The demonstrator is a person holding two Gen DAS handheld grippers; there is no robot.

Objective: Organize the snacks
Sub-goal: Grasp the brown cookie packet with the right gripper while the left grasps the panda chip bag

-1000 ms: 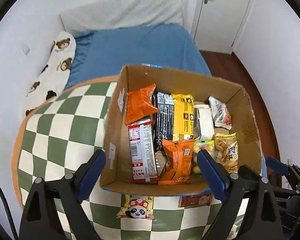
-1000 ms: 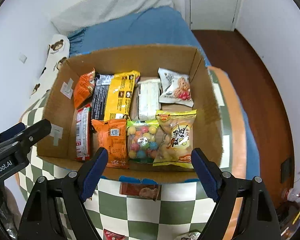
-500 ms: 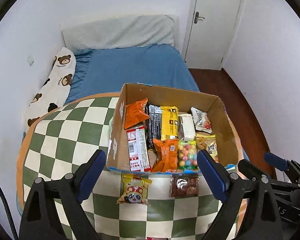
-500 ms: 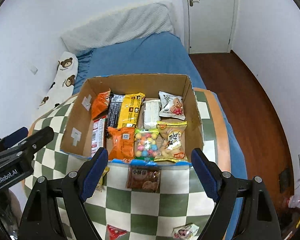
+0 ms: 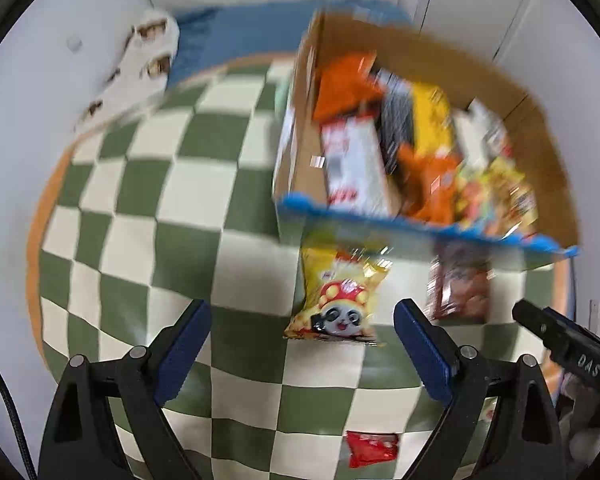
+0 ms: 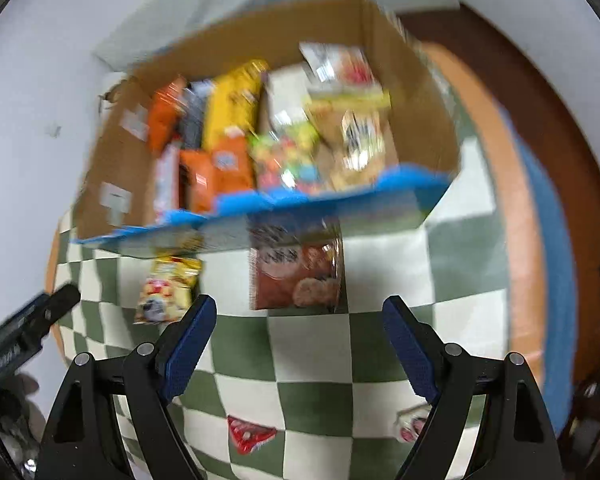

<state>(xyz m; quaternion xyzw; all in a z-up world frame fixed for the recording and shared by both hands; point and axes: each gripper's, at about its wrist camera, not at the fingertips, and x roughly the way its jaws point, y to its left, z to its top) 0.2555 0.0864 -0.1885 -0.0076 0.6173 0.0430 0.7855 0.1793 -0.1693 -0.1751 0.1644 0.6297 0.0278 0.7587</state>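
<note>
Both hands have swung down from over the cardboard box toward the checkered cloth. The left gripper hangs open and empty, the yellow panda snack packet lying between its jaws. The right gripper, equally open, frames the brown cookie packet just ahead. Pickups look imminent.

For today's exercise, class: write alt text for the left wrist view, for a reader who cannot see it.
An open black left claw with blue pads hangs over a yellow panda-print snack packet on a green-and-cream checked cloth. Behind it stands an open cardboard box crowded with blurred snack packets.
</note>
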